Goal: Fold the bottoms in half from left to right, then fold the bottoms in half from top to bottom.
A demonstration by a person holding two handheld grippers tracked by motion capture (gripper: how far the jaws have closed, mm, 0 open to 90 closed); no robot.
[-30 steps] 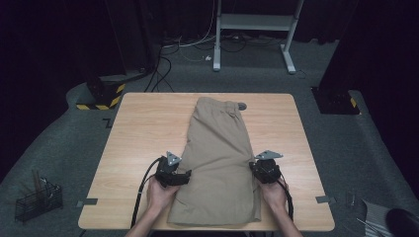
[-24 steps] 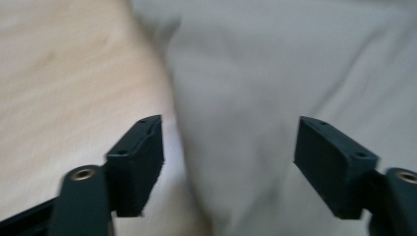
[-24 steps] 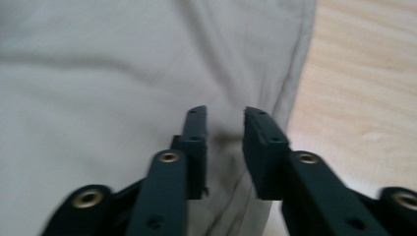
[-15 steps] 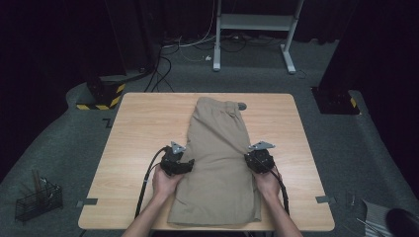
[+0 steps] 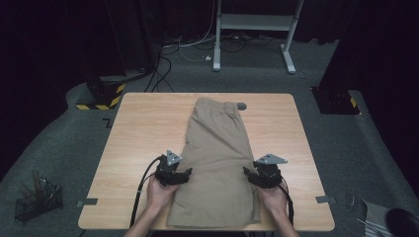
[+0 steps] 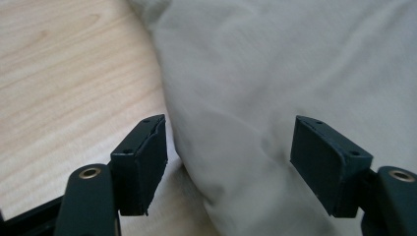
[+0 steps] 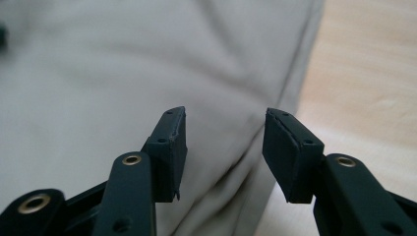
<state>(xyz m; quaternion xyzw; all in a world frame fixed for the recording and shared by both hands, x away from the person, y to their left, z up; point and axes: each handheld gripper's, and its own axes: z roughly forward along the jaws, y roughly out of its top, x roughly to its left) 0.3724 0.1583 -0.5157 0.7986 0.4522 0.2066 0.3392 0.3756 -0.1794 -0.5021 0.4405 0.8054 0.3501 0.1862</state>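
Note:
Khaki shorts (image 5: 217, 148), folded lengthwise, lie flat down the middle of the wooden table (image 5: 143, 123), waistband at the far end. My left gripper (image 5: 185, 174) is at the shorts' left edge near the front. In the left gripper view it (image 6: 228, 132) is open and its jaws have just been opening, with the fabric edge (image 6: 275, 64) between them and untouched by the pads. My right gripper (image 5: 248, 174) is at the right edge. In the right gripper view its jaws (image 7: 225, 118) have also just been opening and now straddle the hem (image 7: 123, 59) without pressing on it.
A small dark round object (image 5: 241, 105) lies by the waistband. On the floor are a wire basket (image 5: 37, 200) at the left, a yellow-and-black striped base (image 5: 101, 96), a black box (image 5: 336, 101) at the right and a white desk frame (image 5: 252, 22) behind.
Half a second ago both hands were a little farther up the shorts; now they are back nearer the front edge. The shorts lie as before.

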